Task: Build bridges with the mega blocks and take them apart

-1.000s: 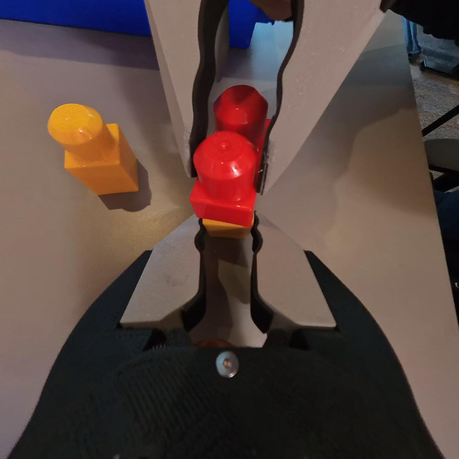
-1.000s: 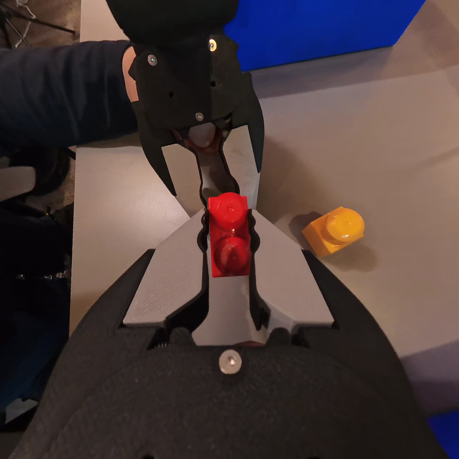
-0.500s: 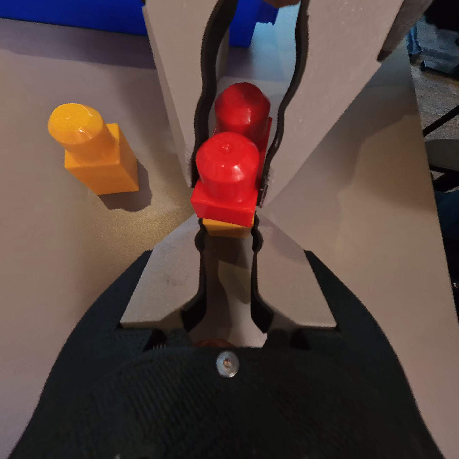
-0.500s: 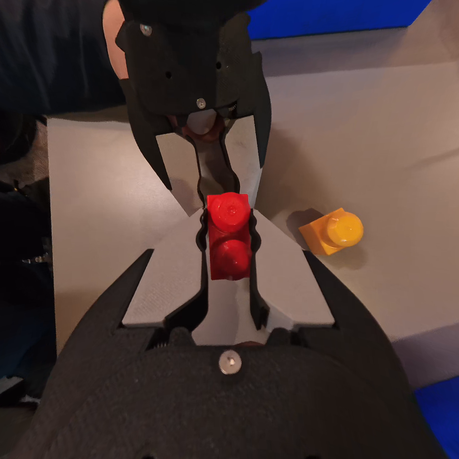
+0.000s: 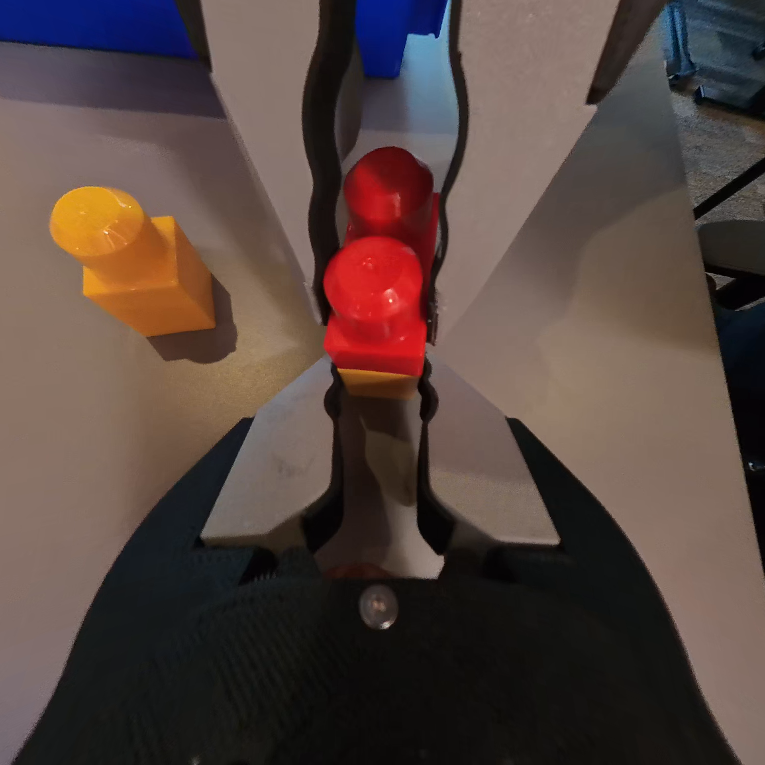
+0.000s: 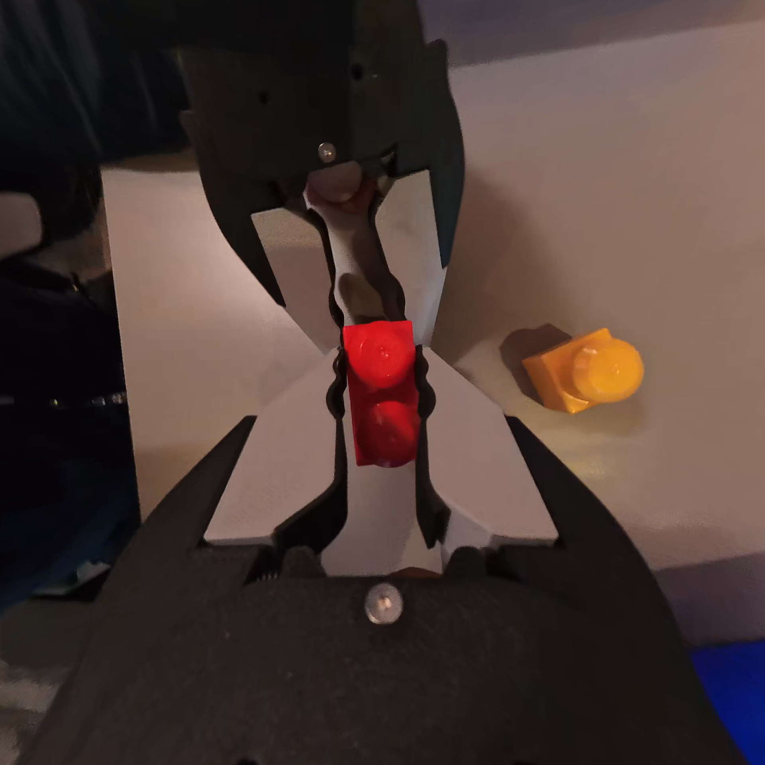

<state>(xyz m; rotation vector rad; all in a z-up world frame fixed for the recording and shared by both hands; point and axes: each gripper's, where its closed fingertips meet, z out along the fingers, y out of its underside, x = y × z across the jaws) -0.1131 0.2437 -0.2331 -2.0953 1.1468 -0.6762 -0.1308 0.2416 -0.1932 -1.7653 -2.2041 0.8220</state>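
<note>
A red two-stud block [image 5: 374,331] sits on top of a yellow block [image 5: 378,385]. My left gripper [image 5: 378,387] is shut on that yellow block, with the pads on its two sides. My right gripper [image 6: 381,372] comes from the opposite side and is shut on the red block [image 6: 383,393], its pads against the long sides. In the left wrist view the right gripper [image 5: 374,318] reaches in from the top. In the right wrist view the left gripper [image 6: 372,321] is just beyond the red block, and the held yellow block is hidden under it.
A second yellow one-stud block [image 5: 140,269] stands loose on the grey table [image 5: 103,476], left of the grippers; it also shows in the right wrist view [image 6: 583,372]. A blue bin [image 5: 82,20] stands at the table's far edge. A person's dark sleeve [image 6: 62,103] is behind the left gripper. The grippers' ends are close to 4 cm from one another.
Both grippers kept their holds on the stacked blocks. The right gripper moved closer to the left gripper, which looms larger in its view. The loose yellow block has not moved.
</note>
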